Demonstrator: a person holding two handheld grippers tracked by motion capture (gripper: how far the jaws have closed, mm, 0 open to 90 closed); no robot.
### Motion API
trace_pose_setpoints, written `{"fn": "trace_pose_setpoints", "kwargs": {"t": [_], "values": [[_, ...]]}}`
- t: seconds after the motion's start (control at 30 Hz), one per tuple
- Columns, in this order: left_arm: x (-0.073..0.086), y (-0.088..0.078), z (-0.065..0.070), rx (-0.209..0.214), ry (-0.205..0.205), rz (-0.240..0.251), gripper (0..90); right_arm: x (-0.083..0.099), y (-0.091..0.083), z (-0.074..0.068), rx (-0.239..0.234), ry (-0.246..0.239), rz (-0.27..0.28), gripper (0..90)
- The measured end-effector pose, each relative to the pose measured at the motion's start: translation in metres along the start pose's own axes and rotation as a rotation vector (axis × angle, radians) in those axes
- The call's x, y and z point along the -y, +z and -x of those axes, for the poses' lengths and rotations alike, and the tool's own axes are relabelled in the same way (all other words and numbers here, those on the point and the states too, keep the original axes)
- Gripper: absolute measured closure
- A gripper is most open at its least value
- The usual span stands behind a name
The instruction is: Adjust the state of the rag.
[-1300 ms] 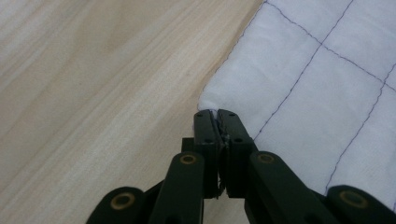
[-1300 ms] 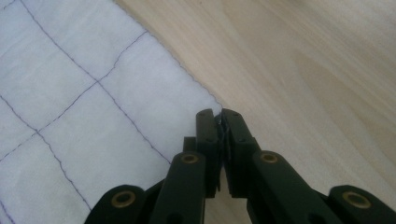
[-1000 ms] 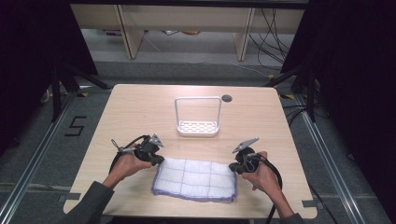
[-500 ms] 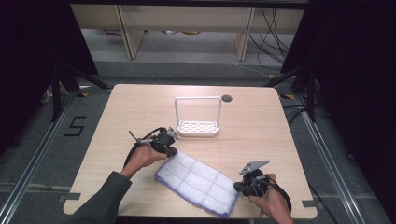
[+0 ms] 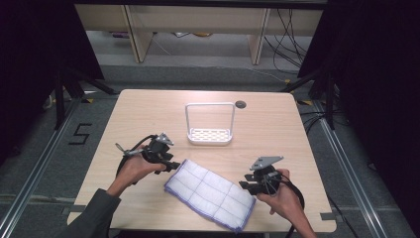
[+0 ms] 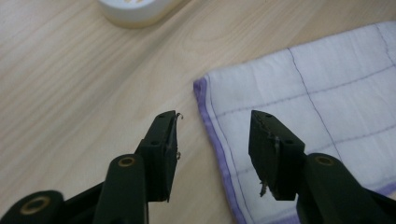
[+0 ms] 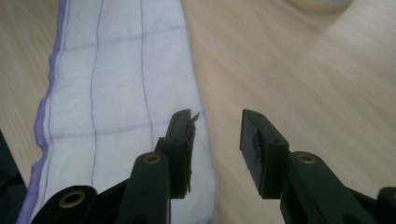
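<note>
We see a folded white cloth [image 5: 210, 194] with thin purple grid lines and a purple hem lying flat and slanted on the light wooden surface [image 5: 277, 129], near its front edge, between our two hands. Our left gripper [image 5: 171, 165] sits just beside the cloth's upper-left corner; in the left gripper view its jaws have just been opening and now stand apart above the hemmed edge of the cloth [image 6: 299, 93], pressing on nothing. Our right gripper [image 5: 246, 185] rests at the cloth's right end; in the right gripper view its jaws have likewise just been opening and stand apart, one over the cloth's [image 7: 121, 84] plain edge and the other over bare wood, gripping nothing. Behind the cloth, toward the middle of the surface, stands a small white rack [image 5: 209, 130] with a perforated base and a tall looped handle, well apart from both grippers. A dark round grommet [image 5: 240, 104] sits near the far edge. On the grey floor to the left, the digit "5" [image 5: 80, 134] is marked in black.
</note>
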State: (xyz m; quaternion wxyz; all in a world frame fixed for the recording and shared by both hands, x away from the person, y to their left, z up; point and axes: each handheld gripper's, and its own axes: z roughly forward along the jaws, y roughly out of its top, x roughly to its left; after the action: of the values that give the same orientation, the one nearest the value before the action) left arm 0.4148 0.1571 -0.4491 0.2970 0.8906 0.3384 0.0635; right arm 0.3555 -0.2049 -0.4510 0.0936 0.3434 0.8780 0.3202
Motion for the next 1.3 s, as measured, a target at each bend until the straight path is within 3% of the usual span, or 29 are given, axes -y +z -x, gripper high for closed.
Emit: {"fn": "trace_pose_setpoints", "kwargs": {"t": [0.07,0.17,0.3,0.33,0.47,0.57,0.63,0.77,0.8,0.83,0.93,1.0,1.1,1.13,1.2,1.3], "values": [[0.01,-0.006,0.0,0.011,0.003,-0.013,48.4,-0.011,0.007,0.001,-0.003,-0.014,0.026,62.3],[0.024,-0.011,0.003,0.001,-0.025,-0.014,45.8,-0.028,0.015,0.003,-0.01,-0.06,0.031,60.9],[0.037,-0.016,0.005,0.003,-0.057,0.013,43.7,-0.045,0.029,0.002,-0.011,-0.094,0.057,59.8],[0.039,-0.016,0.005,0.007,-0.06,0.02,43.3,-0.049,0.033,0.001,-0.018,-0.084,0.066,59.6],[0.047,-0.018,0.009,0.033,-0.074,0.027,39.8,-0.06,0.044,0.002,-0.022,-0.109,0.05,58.9],[0.053,-0.019,0.012,0.031,-0.083,0.033,38.3,-0.065,0.05,0.002,-0.038,-0.097,0.048,58.7],[0.056,-0.02,0.013,0.027,-0.067,0.021,38.2,-0.067,0.055,0.002,-0.033,-0.105,0.051,58.5],[0.061,-0.019,0.016,0.028,-0.103,0.041,37.9,-0.073,0.063,0.004,-0.054,-0.102,0.032,58.3],[0.062,-0.018,0.016,0.022,-0.099,0.043,37.7,-0.074,0.065,0.004,-0.052,-0.079,0.02,58.0],[0.063,-0.017,0.017,0.028,-0.101,0.043,37.6,-0.076,0.069,0.004,-0.054,-0.093,0.038,57.8],[0.065,-0.016,0.019,0.046,-0.12,0.033,36.0,-0.08,0.076,0.003,-0.057,-0.084,0.014,57.5],[0.066,-0.017,0.02,0.049,-0.112,0.027,35.3,-0.081,0.081,-0.001,-0.059,-0.07,0.01,57.3],[0.067,-0.016,0.022,0.042,-0.125,0.028,34.0,-0.083,0.084,-0.003,-0.058,-0.088,0.014,56.6],[0.067,-0.016,0.021,0.039,-0.12,0.028,33.8,-0.084,0.082,-0.004,-0.055,-0.07,-0.015,56.6],[0.067,-0.015,0.022,0.033,-0.119,0.023,32.9,-0.084,0.085,-0.001,-0.075,-0.117,0.006,56.3],[0.067,-0.014,0.025,0.026,-0.103,0.016,32.1,-0.085,0.088,0.0,-0.073,-0.109,0.002,55.6]]}}
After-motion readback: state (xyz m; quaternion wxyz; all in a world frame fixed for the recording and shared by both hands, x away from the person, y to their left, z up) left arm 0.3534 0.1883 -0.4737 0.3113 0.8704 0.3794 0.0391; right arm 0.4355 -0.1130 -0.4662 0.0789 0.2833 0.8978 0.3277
